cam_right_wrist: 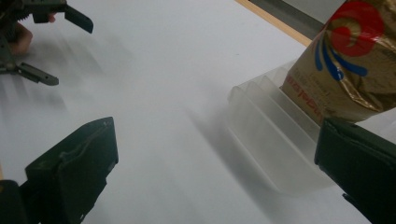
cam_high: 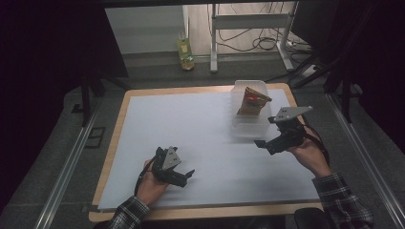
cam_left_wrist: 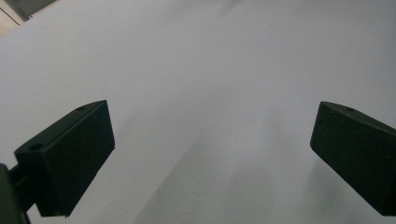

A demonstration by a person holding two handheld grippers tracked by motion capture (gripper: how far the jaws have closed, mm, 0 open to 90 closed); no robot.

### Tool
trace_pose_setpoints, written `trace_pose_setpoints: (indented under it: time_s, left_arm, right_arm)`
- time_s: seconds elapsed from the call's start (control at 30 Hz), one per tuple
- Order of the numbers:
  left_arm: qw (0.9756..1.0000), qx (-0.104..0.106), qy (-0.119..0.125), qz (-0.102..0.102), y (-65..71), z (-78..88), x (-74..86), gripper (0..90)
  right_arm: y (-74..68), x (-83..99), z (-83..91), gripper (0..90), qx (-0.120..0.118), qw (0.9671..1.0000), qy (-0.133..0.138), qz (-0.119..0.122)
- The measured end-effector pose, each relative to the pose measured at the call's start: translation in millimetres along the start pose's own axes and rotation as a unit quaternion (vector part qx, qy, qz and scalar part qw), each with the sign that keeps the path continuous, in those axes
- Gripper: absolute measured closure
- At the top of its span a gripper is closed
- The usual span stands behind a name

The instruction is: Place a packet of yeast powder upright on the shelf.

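A gold and brown snack bag (cam_high: 252, 100) with a red and blue logo stands upright in a clear plastic ribbed tray (cam_high: 248, 125) at the far right of the white table top (cam_high: 191, 124). My right gripper (cam_high: 264, 143) is open just right of the tray's near end. In the right gripper view the tray (cam_right_wrist: 275, 140) and the bag (cam_right_wrist: 345, 70) lie ahead, with nothing between my jaws (cam_right_wrist: 215, 172). My left gripper (cam_high: 185, 175) rests low near the front edge, open and empty (cam_left_wrist: 210, 158), over bare table.
The table has a wooden rim (cam_high: 117, 138). On the floor beyond it stand a green packet (cam_high: 185, 53), a metal stand's legs (cam_high: 214, 43) and loose cables (cam_high: 260, 43). The other gripper (cam_right_wrist: 42, 42) appears at the top left of the right gripper view.
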State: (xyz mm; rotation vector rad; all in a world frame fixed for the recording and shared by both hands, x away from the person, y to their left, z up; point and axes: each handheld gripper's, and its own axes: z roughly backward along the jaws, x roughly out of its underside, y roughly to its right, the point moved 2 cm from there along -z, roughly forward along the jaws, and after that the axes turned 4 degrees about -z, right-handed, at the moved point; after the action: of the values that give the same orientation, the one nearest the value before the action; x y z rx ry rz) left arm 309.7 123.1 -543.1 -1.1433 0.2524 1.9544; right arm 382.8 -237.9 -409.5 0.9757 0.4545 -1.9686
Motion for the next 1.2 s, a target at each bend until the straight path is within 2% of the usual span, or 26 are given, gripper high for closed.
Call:
trace_pose_setpoints:
  time_s: [0.5,0.57,0.67,1.2]
  left_arm:
    - [1.0000,0.003,-0.002,-0.004,-0.5,1.1,0.0,0.0]
    - [1.0000,0.005,0.002,0.002,0.3,0.6,-0.1,0.0]
    - [1.0000,0.006,-0.001,-0.003,-0.3,1.0,0.0,0.0]
    - [0.9999,0.013,0.004,0.005,0.8,1.2,0.7,0.0]
  right_arm:
    - [-21.9,18.7,-14.0,0.0,-0.009,0.9999,-0.010,0.008]
    - [-25.7,21.2,-15.9,0.0,-0.009,0.9999,-0.009,0.008]
    - [-28.4,23.1,-17.7,0.0,-0.011,0.9999,-0.008,0.008]
    - [-51.2,42.2,-34.9,0.0,-0.020,0.9997,-0.010,0.012]
